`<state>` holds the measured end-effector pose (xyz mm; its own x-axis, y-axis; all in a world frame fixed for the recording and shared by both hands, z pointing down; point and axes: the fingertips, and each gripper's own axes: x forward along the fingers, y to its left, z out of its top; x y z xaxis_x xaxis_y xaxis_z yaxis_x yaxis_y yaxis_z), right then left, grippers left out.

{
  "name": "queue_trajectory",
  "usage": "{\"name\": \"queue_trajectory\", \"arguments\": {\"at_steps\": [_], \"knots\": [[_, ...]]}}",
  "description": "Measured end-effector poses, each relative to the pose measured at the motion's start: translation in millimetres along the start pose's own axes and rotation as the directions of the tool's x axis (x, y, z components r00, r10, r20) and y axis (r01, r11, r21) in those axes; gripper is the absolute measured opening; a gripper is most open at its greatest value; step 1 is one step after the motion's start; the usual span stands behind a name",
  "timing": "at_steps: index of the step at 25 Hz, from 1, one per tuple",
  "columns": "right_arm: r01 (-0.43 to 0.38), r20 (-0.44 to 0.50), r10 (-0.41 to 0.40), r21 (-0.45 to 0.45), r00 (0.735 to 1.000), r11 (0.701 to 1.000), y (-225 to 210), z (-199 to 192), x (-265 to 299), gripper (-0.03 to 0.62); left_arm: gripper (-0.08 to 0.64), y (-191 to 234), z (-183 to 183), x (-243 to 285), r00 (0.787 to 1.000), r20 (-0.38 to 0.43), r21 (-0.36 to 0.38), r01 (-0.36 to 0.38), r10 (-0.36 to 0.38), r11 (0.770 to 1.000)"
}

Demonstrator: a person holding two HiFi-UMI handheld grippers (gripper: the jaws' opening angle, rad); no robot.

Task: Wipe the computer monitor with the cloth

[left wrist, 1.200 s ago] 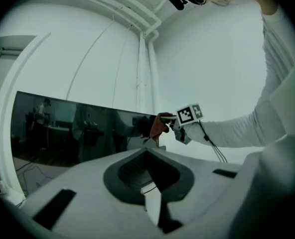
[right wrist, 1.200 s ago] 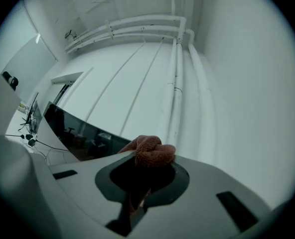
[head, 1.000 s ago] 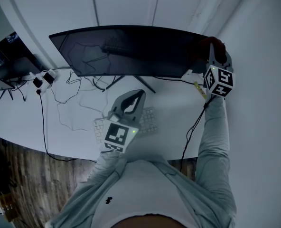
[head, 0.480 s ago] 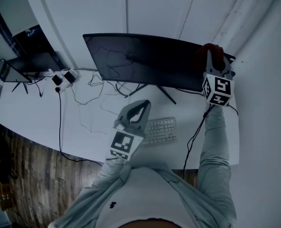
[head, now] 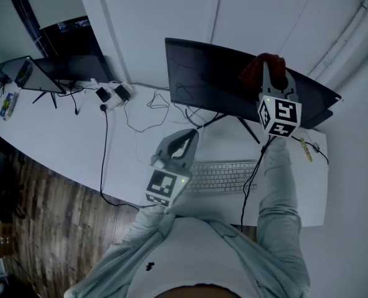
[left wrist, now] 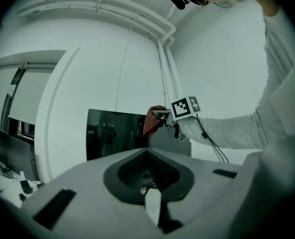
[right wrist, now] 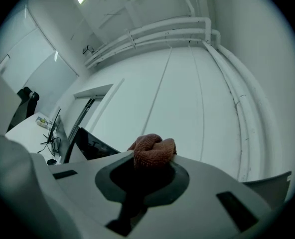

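Item one, nearest you: your left gripper (head: 183, 138), jaws together with nothing between them, held over the front of the desk (head: 59, 135) just left of the keyboard (head: 224, 176); it has kept that closed pose through the last second. Item two: one white keyboard, lying flat on the desk in front of the monitor stand and now showing almost whole, where earlier your left gripper covered part of it. Item three: loose dark cables (head: 140, 123), running across the desk from the plugs (head: 109, 95) toward the monitor. Item four: your right gripper (head: 273, 74), arm stretched forward, jaws clamped on one bunched reddish cloth (head: 258, 67). Item five: that cloth, pressed against the upper edge of the monitor (head: 202, 73); a second ago it sat at the screen's right end, and it now lies further left, with dark screen showing on both sides of it. Item six: one wide dark monitor, upright against the white wall (head: 171, 11). Item seven, far left: a smaller screen (head: 30, 73) on a stand. Count: two grippers, one cloth, one keyboard.
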<state>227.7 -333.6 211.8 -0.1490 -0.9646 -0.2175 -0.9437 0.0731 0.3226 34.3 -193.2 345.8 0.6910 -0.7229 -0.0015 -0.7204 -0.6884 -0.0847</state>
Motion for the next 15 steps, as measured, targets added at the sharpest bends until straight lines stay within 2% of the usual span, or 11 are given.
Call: {"name": "queue_trajectory", "arguments": {"at_steps": [9,15], "knots": [[-0.117,0.045,0.116,0.02,0.992,0.993,113,28,49,0.035,0.02,73,-10,-47,0.997,-0.01,0.0,-0.073,0.073,0.997],[-0.189,0.064,0.187,0.035,0.98,0.981,173,39,75,0.035,0.02,102,-15,-69,0.994,-0.009,-0.003,-0.113,0.113,0.994]]}}
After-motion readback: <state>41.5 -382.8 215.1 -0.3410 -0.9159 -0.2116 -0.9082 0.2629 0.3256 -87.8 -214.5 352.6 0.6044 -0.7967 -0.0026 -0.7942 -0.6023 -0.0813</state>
